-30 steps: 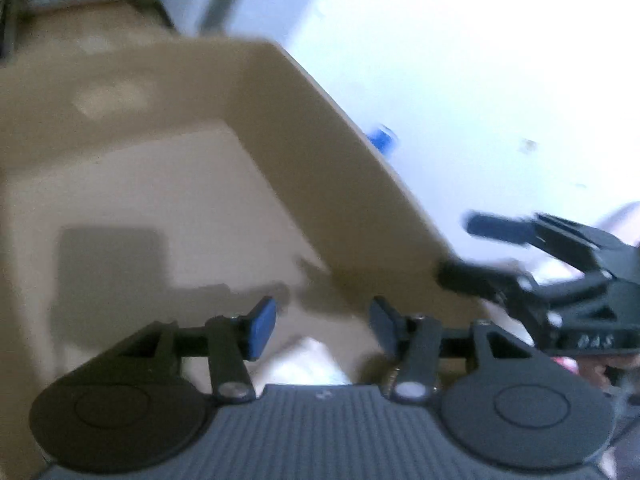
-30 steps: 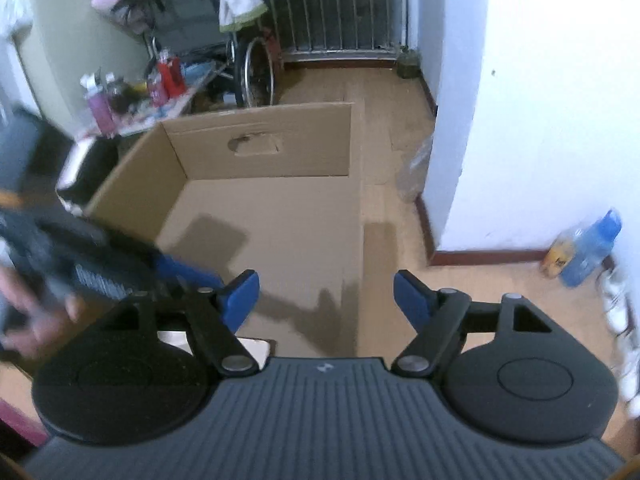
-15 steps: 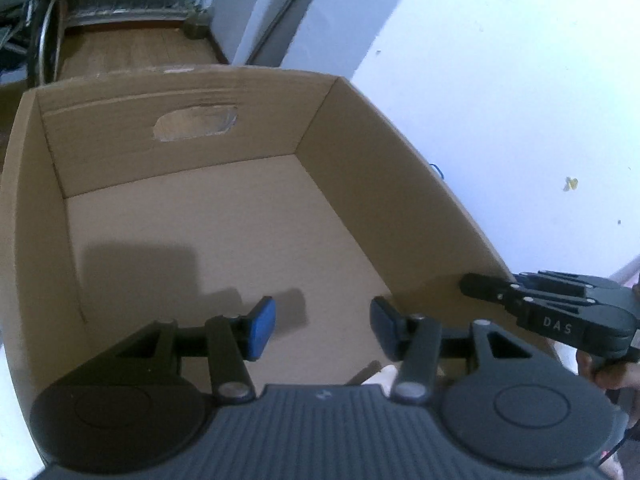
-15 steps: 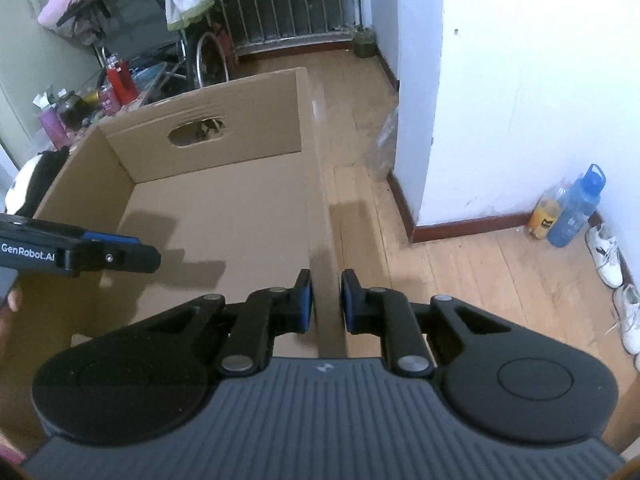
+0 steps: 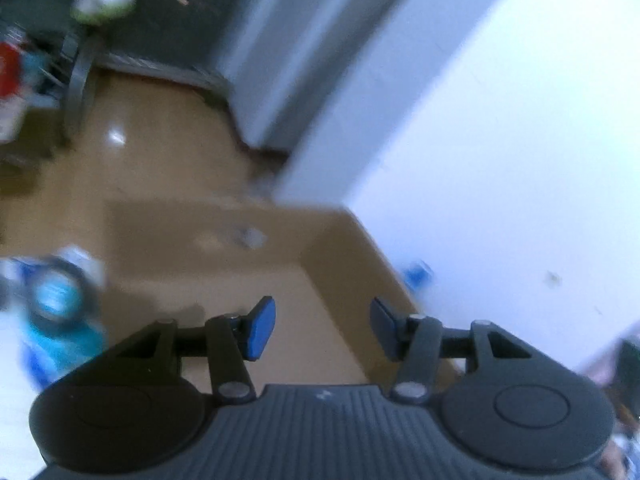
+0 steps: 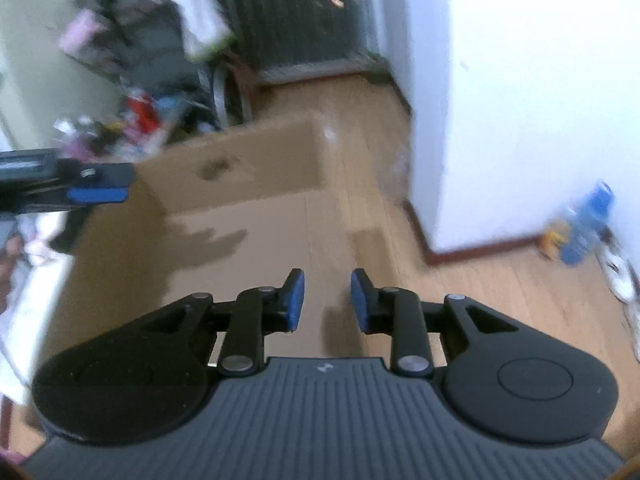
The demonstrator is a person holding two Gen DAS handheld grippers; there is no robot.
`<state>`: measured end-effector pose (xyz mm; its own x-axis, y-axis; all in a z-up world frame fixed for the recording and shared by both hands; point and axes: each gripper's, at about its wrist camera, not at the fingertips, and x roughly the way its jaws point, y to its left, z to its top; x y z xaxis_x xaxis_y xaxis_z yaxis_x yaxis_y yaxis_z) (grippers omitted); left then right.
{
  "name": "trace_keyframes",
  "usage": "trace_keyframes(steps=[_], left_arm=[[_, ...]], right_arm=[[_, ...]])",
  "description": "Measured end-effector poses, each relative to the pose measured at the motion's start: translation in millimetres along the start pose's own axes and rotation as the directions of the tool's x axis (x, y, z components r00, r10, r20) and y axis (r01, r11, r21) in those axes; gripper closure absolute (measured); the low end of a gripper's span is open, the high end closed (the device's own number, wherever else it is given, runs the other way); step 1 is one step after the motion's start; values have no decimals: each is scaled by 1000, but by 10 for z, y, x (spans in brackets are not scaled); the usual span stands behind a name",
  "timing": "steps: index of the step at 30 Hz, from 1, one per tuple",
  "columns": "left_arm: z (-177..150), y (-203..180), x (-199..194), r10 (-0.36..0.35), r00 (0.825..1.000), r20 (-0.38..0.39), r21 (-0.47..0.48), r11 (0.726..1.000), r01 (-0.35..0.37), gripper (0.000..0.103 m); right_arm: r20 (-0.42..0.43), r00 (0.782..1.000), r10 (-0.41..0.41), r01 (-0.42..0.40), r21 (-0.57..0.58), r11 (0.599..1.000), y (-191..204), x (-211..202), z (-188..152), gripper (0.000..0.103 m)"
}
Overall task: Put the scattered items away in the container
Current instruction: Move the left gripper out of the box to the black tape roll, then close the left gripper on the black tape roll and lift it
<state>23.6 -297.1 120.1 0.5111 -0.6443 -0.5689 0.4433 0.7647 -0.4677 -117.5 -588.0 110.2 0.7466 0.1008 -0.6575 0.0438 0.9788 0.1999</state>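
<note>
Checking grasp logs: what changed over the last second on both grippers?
The right gripper shut on nothing half a second ago and has since partly reopened, empty. The left gripper stayed open and empty but swung upward, from looking into the cardboard box to looking across it at the floor and wall. The box itself has not shifted.
</note>
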Motion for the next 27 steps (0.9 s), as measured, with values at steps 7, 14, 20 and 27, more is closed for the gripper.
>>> trace_keyframes(steps=[7,14,20,27], left_arm=[[7,696,-459,271,960,76,-167,952,-256,51],[-129,1312,-622,280,960,22,-389,887,-249,54],[-156,1299,-513,366,930,-15,-345,871,-349,61],[-149,1340,-258,400,916,-37,-296,871,-392,68]], right_arm=[[37,986,163,-162,-38,986,402,-191,206,77],[-13,958,288,-288,-31,957,981,132,343,77],[-47,935,351,-351,-3,936,1476,517,479,77],[-45,937,345,-345,16,939,1796,808,509,77]])
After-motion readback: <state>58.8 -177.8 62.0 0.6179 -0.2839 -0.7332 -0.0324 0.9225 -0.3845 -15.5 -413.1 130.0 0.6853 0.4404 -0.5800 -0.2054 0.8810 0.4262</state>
